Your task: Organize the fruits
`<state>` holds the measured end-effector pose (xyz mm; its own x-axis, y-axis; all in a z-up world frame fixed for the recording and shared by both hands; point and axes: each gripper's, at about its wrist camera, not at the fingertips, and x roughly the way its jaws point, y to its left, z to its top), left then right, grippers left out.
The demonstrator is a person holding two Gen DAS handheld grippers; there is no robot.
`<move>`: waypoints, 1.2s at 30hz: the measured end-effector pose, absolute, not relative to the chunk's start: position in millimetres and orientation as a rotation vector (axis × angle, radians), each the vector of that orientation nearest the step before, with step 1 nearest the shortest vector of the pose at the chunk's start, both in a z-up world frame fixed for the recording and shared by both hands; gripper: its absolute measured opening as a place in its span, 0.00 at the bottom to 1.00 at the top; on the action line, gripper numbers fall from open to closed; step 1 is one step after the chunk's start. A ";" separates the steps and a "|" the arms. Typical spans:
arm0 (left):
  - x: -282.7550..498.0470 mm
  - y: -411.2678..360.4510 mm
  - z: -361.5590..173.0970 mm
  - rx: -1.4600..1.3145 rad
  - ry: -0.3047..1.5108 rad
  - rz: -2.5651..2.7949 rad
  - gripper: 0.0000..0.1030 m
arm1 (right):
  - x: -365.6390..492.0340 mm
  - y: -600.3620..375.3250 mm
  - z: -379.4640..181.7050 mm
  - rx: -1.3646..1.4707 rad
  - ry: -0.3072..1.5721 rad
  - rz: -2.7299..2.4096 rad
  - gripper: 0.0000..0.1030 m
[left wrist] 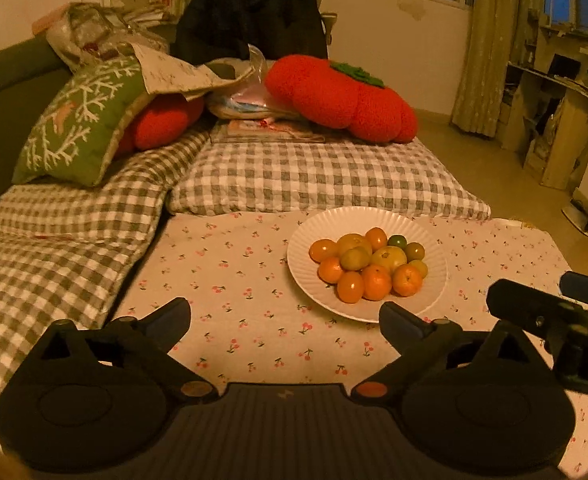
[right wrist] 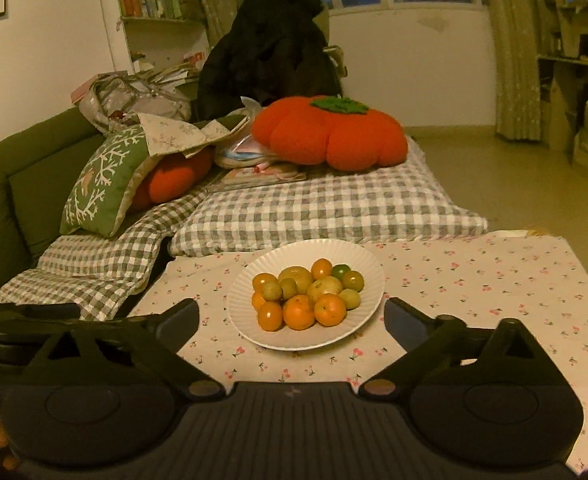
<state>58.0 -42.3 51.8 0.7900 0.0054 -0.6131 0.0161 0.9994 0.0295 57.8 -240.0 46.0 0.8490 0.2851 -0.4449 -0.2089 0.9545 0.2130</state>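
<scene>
Left gripper [left wrist: 286, 320]: jaws are spread wide; nothing is held between them.
Right gripper [right wrist: 292, 320]: jaws are spread wide over the near rim of the plate; nothing is gripped.
Fruits [left wrist: 367, 264]: a heap of orange and greenish fruits is piled on the plate, ahead of the left gripper and off to its right; straight ahead of the right gripper, between its fingers.
Plate [left wrist: 305, 240]: a white ribbed plate is set on the cherry-print cloth [left wrist: 234, 280].
Beyond the plate: a checked cushion [left wrist: 313, 176] is seen, with an orange pumpkin-shaped pillow [left wrist: 333, 96] resting on it.
</scene>
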 end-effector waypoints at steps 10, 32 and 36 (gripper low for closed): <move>34.5 -43.1 43.8 0.071 0.681 -0.006 0.91 | 47.9 -233.2 34.8 0.171 0.548 0.267 1.00; 33.9 -44.7 49.2 0.053 0.673 0.018 0.91 | 41.2 -232.4 36.7 0.192 0.541 0.267 1.00; 34.6 -44.5 49.6 0.045 0.676 0.011 0.91 | 40.6 -232.7 37.0 0.193 0.538 0.263 1.00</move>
<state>34.6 -44.5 49.6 0.7803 0.0247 -0.6249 0.0047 0.9990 0.0453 40.6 -232.7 37.0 0.8266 0.2959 -0.4787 -0.1953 0.9486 0.2490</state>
